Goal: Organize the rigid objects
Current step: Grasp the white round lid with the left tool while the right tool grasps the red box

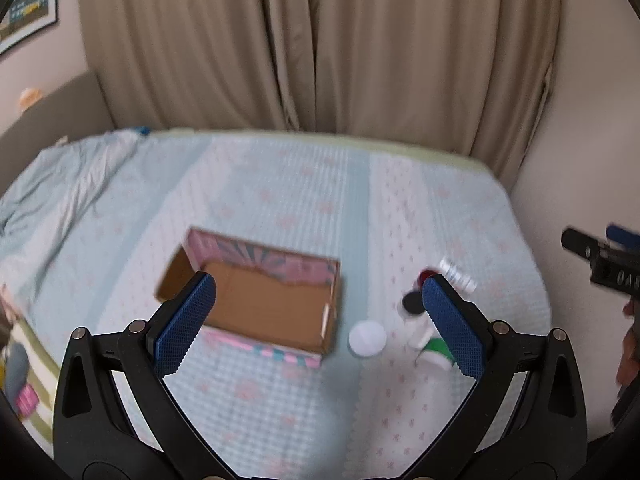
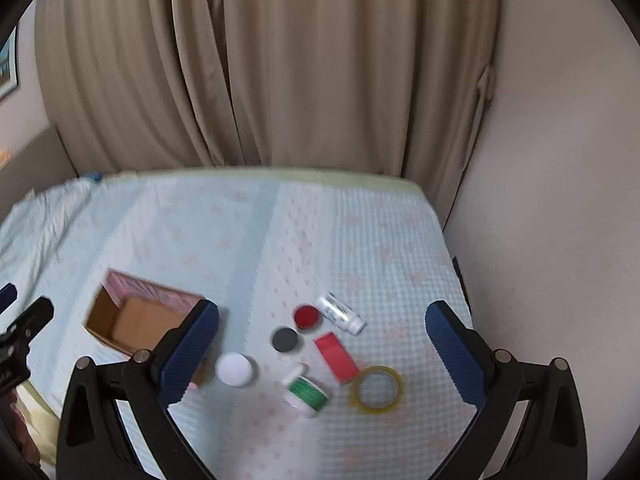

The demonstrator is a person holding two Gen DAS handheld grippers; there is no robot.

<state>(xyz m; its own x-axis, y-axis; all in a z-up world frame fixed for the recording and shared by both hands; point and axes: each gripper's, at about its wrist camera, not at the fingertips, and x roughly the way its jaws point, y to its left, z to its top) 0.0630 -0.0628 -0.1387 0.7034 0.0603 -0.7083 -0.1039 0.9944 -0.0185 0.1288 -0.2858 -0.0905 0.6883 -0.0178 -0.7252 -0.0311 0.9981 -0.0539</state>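
Note:
An open cardboard box (image 1: 264,300) with pink patterned sides lies on the bed; it also shows in the right wrist view (image 2: 136,320). Right of it lie small items: a white round lid (image 2: 234,369), a black lid (image 2: 285,339), a red lid (image 2: 306,317), a red flat card (image 2: 336,356), a green thread spool (image 2: 307,390), a yellow tape ring (image 2: 376,389) and a white tube (image 2: 341,312). My left gripper (image 1: 318,316) is open and empty above the box. My right gripper (image 2: 322,348) is open and empty above the items.
The bed has a light blue quilted cover (image 1: 304,184) with pink flowers. Beige curtains (image 1: 312,40) hang behind it. A wall (image 2: 552,240) runs along the bed's right edge. A rumpled sheet (image 1: 60,184) lies at the far left.

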